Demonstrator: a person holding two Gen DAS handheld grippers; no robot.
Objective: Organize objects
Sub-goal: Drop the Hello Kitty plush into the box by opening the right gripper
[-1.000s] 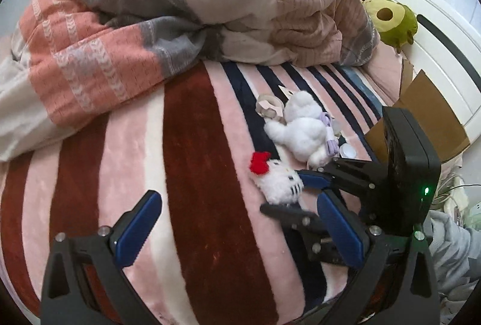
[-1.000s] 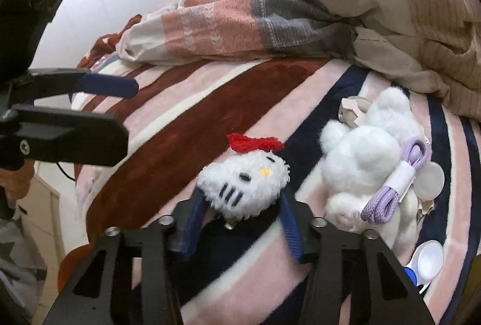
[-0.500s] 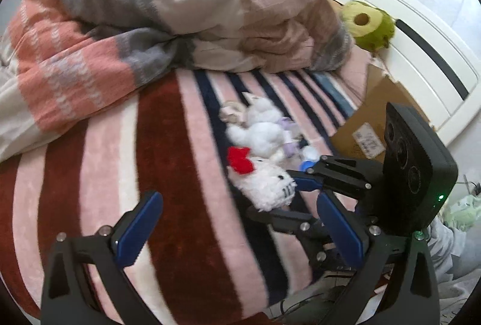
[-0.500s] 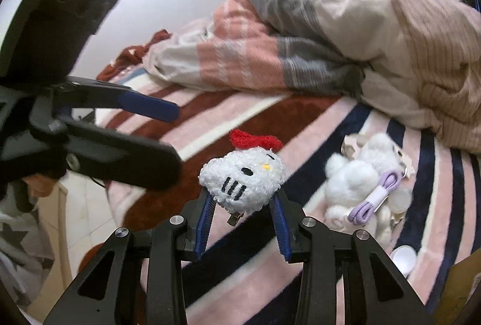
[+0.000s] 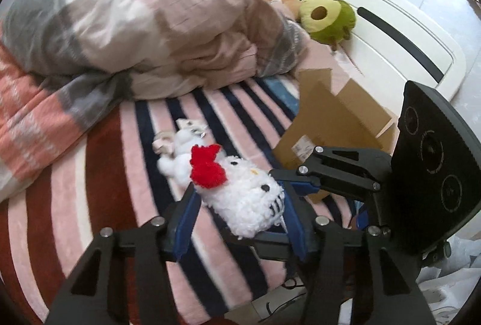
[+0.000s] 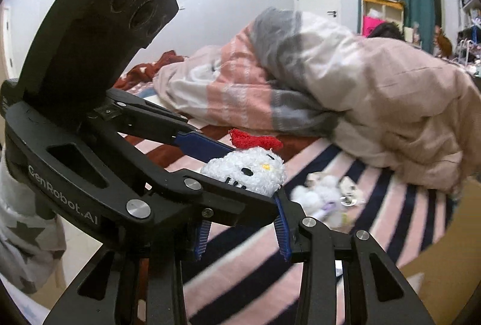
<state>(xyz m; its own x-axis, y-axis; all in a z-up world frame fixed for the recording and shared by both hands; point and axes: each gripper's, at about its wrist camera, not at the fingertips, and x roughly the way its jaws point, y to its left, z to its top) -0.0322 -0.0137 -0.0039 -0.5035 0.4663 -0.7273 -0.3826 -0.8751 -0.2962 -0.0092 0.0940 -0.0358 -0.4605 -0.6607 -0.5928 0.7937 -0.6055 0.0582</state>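
Left wrist view shows the left gripper (image 5: pixel 237 222) closing around the cat toy (image 5: pixel 240 198) held off the blanket (image 5: pixel 75 174) — right gripper (image 5: pixel 288 198) clamped on it too, so seat one grip before releasing — box (image 5: pixel 327 120) rightward, bed edge close.

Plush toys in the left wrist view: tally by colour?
White: 2, the cat plush with a red bow between both grippers and the fluffy plush lying on the striped blanket.
Green: 1, the avocado plush by the headboard.
Total: 3
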